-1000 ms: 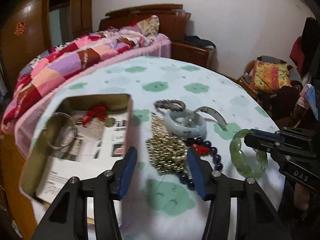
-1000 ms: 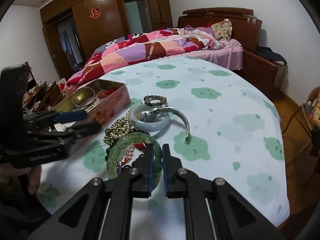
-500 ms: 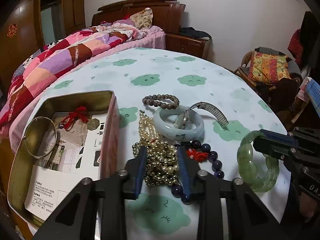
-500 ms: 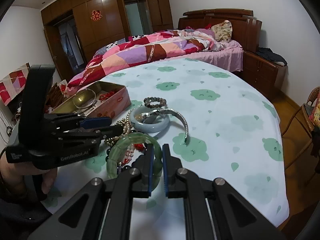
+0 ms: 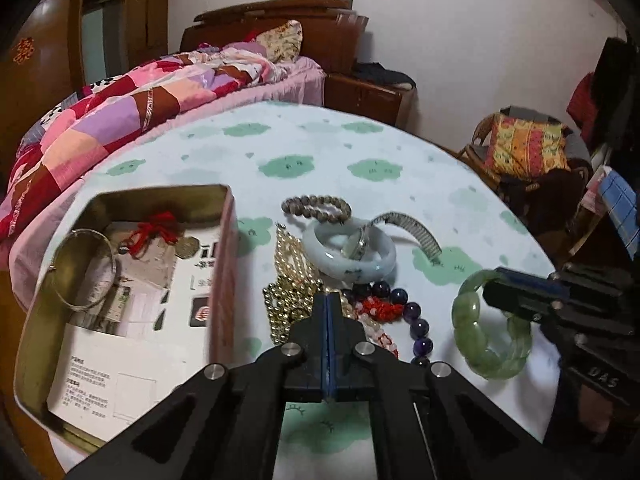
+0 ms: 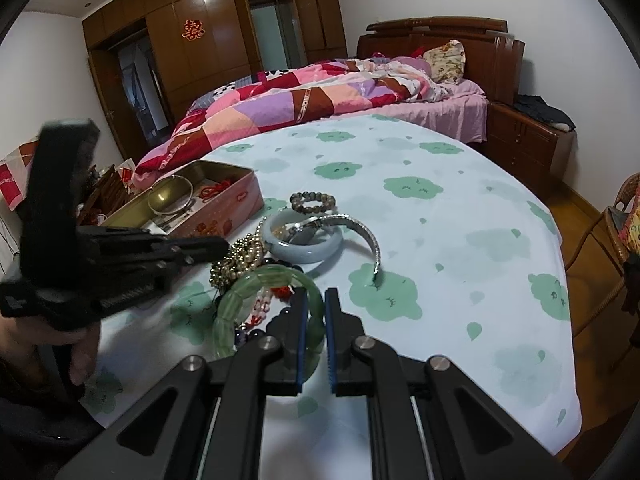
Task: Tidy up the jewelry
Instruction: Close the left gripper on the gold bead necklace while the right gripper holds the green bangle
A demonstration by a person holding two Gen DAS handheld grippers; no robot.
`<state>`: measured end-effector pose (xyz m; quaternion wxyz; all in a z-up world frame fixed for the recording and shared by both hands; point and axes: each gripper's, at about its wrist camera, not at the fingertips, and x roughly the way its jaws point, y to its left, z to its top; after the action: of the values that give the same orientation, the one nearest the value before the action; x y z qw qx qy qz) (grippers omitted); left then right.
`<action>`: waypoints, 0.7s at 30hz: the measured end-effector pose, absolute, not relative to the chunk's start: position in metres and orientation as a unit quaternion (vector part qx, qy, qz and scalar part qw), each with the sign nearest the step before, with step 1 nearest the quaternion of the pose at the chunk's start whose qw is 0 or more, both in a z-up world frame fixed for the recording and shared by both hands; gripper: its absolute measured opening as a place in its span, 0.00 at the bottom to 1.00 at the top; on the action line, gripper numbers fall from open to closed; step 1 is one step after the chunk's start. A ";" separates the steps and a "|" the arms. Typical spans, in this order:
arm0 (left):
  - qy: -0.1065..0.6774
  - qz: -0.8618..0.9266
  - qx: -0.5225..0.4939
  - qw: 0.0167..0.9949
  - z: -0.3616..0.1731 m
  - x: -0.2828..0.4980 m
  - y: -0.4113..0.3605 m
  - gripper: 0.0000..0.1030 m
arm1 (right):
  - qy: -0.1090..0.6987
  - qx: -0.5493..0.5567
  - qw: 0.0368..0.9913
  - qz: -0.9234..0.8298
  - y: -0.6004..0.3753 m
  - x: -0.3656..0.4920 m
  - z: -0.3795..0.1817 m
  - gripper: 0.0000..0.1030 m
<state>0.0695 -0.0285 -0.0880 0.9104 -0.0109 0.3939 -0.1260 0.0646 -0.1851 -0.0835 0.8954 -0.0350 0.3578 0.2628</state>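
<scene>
A pile of jewelry lies on the round table: a gold bead necklace (image 5: 289, 285), a pale jade bangle (image 5: 349, 254), a metal watch (image 5: 404, 229), a brown bead bracelet (image 5: 316, 205) and dark purple beads (image 5: 416, 322). My right gripper (image 6: 316, 304) is shut on a green jade bracelet (image 6: 256, 292), which also shows in the left wrist view (image 5: 490, 322). My left gripper (image 5: 327, 300) is shut just over the gold necklace; whether it holds any beads is hidden. An open tin box (image 5: 120, 200) at the left holds a silver bangle (image 5: 86, 268) and a red cord charm (image 5: 154, 232).
The table has a pale cloth with green cloud prints (image 6: 440, 240). A bed with a patchwork quilt (image 6: 320, 96) stands behind it. A wicker chair with a bright cushion (image 5: 528, 148) is at the right, near the table's edge.
My left gripper's jaws closed from wide open to fully shut over the gold necklace. My right gripper kept its hold on the green bracelet, nearly still.
</scene>
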 end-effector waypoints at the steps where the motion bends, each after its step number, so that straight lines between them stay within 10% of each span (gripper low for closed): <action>1: 0.391 -0.127 -0.014 0.911 -0.086 0.069 -0.027 0.00 | 0.358 -0.035 0.895 0.263 -0.185 0.065 -0.084 0.10; 13: 0.425 -0.121 0.011 0.897 -0.099 0.075 -0.039 0.05 | 0.361 -0.035 0.894 0.265 -0.186 0.066 -0.087 0.10; 21: 0.411 -0.120 0.007 0.904 -0.097 0.074 -0.040 0.34 | 0.364 -0.037 0.891 0.268 -0.184 0.066 -0.090 0.10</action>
<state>0.0738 -0.0403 -0.0968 0.9035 0.0074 0.4113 -0.1202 0.0659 -0.1841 -0.0899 0.8914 -0.0367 0.3637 0.2678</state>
